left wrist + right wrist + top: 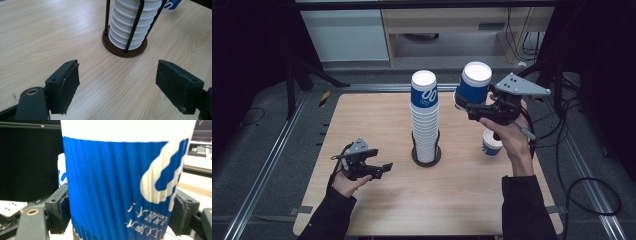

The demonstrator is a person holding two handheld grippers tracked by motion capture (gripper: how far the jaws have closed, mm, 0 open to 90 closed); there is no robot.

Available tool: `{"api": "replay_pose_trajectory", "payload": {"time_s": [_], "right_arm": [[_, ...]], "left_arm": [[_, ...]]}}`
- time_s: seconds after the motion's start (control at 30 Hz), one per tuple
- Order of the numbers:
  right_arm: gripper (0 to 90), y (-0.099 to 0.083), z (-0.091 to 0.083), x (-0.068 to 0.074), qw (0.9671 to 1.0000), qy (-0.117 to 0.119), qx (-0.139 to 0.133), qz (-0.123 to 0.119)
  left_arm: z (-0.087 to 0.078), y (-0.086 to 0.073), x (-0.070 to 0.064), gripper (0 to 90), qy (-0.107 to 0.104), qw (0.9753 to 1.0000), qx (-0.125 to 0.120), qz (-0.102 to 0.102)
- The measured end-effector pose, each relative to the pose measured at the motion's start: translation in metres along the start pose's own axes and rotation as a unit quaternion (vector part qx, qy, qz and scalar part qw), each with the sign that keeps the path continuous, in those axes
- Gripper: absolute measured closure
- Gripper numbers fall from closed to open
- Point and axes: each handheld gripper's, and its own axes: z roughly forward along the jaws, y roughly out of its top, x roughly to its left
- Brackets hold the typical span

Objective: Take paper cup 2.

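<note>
A tall stack of upside-down blue-and-white paper cups [425, 120] [132, 25] stands in a holder with black rods and a round brown base [426, 160] [125, 51] at mid-table. My right gripper [464, 104] [120, 212] is raised to the right of the stack's top and is shut on one more blue cup [474, 82] [117, 182], held bottom up. The left gripper [382, 169] [117, 75] rests low over the table, left of the holder, jaws wide apart and holding nothing.
A single blue cup [492, 143] [171, 5] stands upside down on the wooden table [377, 115] below my right hand. Metal rails run along both table sides, and cables lie on the floor at the right.
</note>
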Motion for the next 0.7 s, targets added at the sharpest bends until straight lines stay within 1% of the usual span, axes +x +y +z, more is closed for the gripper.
{"api": "replay_pose_trajectory", "payload": {"time_s": [0.1,0.17,0.33,0.7], "right_arm": [[20.7,-0.012,-0.004,-0.001,1.0,0.002,0.009,0.002],[20.7,-0.021,-0.006,-0.002,0.9998,0.01,0.015,-0.002],[20.7,-0.039,-0.01,-0.004,0.9993,0.017,0.032,0.0],[20.6,-0.081,-0.02,-0.004,0.9969,0.033,0.071,0.007]], "left_arm": [[0.0,0.0,0.0,18.4,0.0,1.0,0.001,0.001],[0.001,0.0,-0.001,18.4,0.0,1.0,0.002,0.002],[0.001,0.0,-0.001,18.4,-0.002,1.0,0.003,0.003],[0.0,-0.001,-0.001,18.5,-0.005,1.0,0.005,0.003]]}}
